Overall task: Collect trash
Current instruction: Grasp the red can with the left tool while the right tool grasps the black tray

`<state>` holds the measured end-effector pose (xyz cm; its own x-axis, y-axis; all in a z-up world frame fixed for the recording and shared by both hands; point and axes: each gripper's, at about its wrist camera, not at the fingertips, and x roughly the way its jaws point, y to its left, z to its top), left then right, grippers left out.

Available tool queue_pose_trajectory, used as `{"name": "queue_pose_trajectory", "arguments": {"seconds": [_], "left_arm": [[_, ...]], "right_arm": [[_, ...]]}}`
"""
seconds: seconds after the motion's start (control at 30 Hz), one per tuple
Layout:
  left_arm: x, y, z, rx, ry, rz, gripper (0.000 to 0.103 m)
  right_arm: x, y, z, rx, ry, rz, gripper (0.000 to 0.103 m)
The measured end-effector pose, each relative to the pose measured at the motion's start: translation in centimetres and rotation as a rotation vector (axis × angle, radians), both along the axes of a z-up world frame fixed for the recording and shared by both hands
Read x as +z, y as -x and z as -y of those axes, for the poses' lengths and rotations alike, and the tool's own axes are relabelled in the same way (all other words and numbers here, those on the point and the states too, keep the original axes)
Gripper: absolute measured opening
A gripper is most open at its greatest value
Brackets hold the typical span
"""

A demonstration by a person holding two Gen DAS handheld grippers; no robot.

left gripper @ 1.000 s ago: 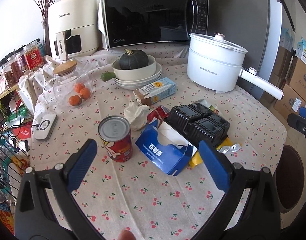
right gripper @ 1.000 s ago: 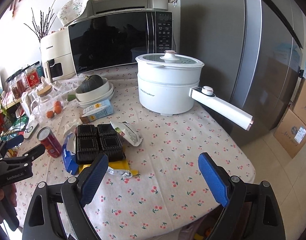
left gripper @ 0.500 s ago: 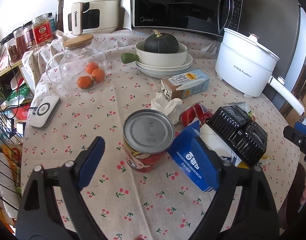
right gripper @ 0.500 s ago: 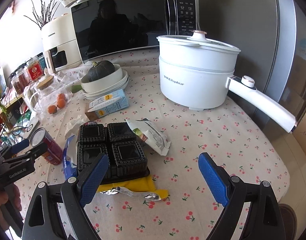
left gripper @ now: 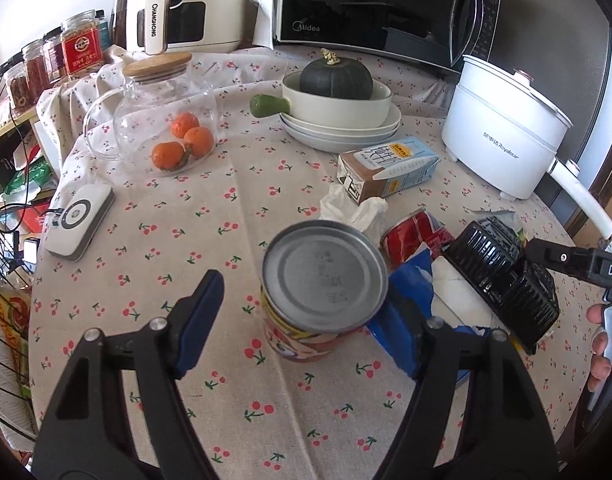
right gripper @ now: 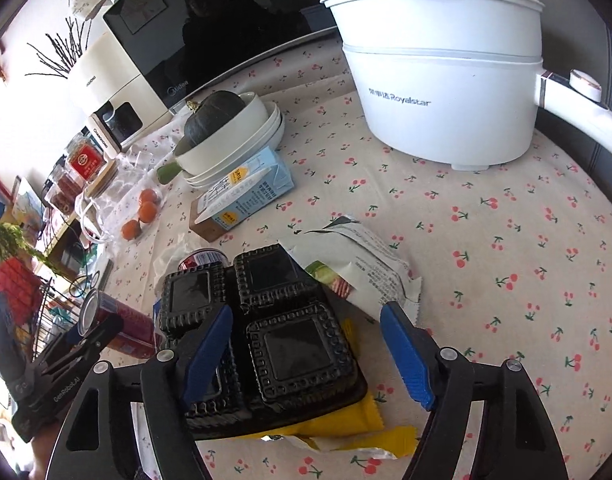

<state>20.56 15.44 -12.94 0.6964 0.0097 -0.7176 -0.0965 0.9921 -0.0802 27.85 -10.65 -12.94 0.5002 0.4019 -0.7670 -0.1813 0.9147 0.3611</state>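
A red tin can (left gripper: 323,284) with a silver lid stands upright between the open fingers of my left gripper (left gripper: 302,320); the fingers do not touch it. It also shows in the right wrist view (right gripper: 118,326). My right gripper (right gripper: 306,352) is open over a black plastic tray (right gripper: 266,328) with several square cups, which lies on a yellow wrapper (right gripper: 345,432). A white snack wrapper (right gripper: 357,268), a crushed red can (left gripper: 415,232), a crumpled tissue (left gripper: 353,210), a blue tissue pack (left gripper: 417,312) and a milk carton (left gripper: 389,168) lie around.
On the cherry-print tablecloth (left gripper: 166,240) stand a white electric pot (right gripper: 441,64), stacked bowls with a dark squash (left gripper: 337,100), a glass jar of oranges (left gripper: 166,116) and a white device (left gripper: 80,220). A microwave (left gripper: 377,8) and air fryer (left gripper: 182,16) stand behind.
Both grippers moved forward and down. The left one closed in around the red can. The right one came over the black tray.
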Motion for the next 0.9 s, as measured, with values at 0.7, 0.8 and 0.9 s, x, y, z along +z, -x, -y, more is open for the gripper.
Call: {"name": "queue_pose_trajectory", "arguments": {"seconds": [0.7, 0.8, 0.9], "left_arm": [[3.2, 3.1, 1.7, -0.068, 0.020, -0.004, 0.055], [4.3, 4.5, 2.1, -0.068, 0.026, -0.001, 0.055], [5.2, 6.1, 2.6, -0.066, 0.047, -0.003, 0.055]], "right_arm": [[4.3, 4.4, 1.7, 0.031, -0.047, 0.028, 0.050], [5.8, 6.2, 2.8, 0.013, -0.032, 0.046, 0.050], [7.1, 8.1, 4.2, -0.003, -0.020, 0.064, 0.050]]}}
